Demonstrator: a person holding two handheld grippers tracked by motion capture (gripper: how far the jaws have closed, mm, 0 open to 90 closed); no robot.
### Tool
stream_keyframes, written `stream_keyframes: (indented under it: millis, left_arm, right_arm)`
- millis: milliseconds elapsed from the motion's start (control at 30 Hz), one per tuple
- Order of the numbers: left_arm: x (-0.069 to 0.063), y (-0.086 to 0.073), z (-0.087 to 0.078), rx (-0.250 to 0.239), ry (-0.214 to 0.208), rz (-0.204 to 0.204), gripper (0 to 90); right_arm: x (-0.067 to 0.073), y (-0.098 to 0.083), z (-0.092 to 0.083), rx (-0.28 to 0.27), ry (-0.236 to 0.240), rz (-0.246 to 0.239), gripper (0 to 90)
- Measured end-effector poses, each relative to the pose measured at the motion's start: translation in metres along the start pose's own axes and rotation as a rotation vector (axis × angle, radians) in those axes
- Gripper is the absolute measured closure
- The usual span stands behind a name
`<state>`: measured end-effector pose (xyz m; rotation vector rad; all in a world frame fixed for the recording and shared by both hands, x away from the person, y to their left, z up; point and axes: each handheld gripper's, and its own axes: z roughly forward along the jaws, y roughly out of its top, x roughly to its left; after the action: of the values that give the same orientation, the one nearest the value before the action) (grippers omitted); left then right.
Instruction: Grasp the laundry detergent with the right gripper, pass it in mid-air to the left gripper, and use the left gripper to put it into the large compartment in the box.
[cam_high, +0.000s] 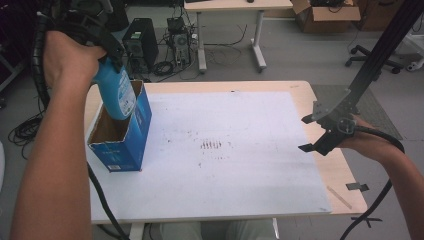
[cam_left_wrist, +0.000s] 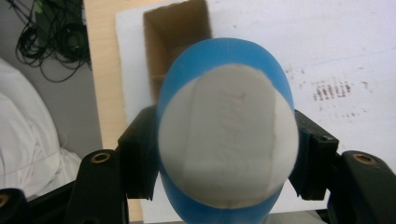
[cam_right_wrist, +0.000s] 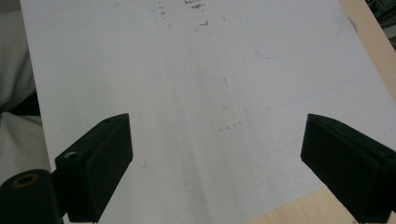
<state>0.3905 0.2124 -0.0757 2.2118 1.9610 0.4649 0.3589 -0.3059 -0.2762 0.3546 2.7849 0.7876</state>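
While our left gripper (cam_high: 107, 55) clamps its jaws on the blue bottle (cam_high: 116, 92), we hold it partly inside the open box (cam_high: 122, 131) on the counter (cam_high: 300, 95). Lowering and release apparently remain. Our right gripper (cam_high: 325, 131) waits, jaws apart.

Blue bottle (cam_left_wrist: 224, 140), white base up, between the clamping jaws, above open cardboard box (cam_left_wrist: 175, 42).

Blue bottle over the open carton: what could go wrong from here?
1. The blue plastic bottle sits tilted in the left tool, so its base may catch the rim of the open blue cardboard carton.
2. Nothing braces the carton: the right tool hangs open near the table's right edge, so a push could tip or slide it.
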Motion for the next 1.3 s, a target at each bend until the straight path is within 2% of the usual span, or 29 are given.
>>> stream_keyframes:
  millis: [200,533,667,700,733,1033,1300]
  left_arm:
    - [0.012,-0.004,0.016,0.006,0.030,-0.048,37.8]
    - [0.026,-0.011,0.043,-0.001,0.039,-0.065,37.8]
    - [0.029,-0.015,0.061,0.001,0.032,-0.072,37.8]
    - [0.029,-0.016,0.069,0.007,0.028,-0.070,37.8]
    - [0.029,-0.016,0.069,0.007,0.028,-0.070,37.8]
    - [0.033,-0.029,0.118,0.015,0.016,-0.068,37.8]
    - [0.031,-0.038,0.151,0.029,0.011,-0.060,37.8]
  right_arm:
    - [-0.001,-0.001,0.004,-0.001,0.004,0.003,8.9]
    - [-0.003,0.000,0.008,0.010,0.007,0.012,8.8]
    - [-0.002,0.000,0.010,0.019,0.009,0.008,8.9]
    - [-0.002,0.000,0.010,0.020,0.010,0.012,8.9]
    - [-0.002,0.000,0.010,0.020,0.010,0.012,8.9]
    - [-0.003,-0.004,0.013,0.030,0.008,0.026,9.1]
    - [-0.003,-0.005,0.015,0.033,0.008,0.030,9.0]
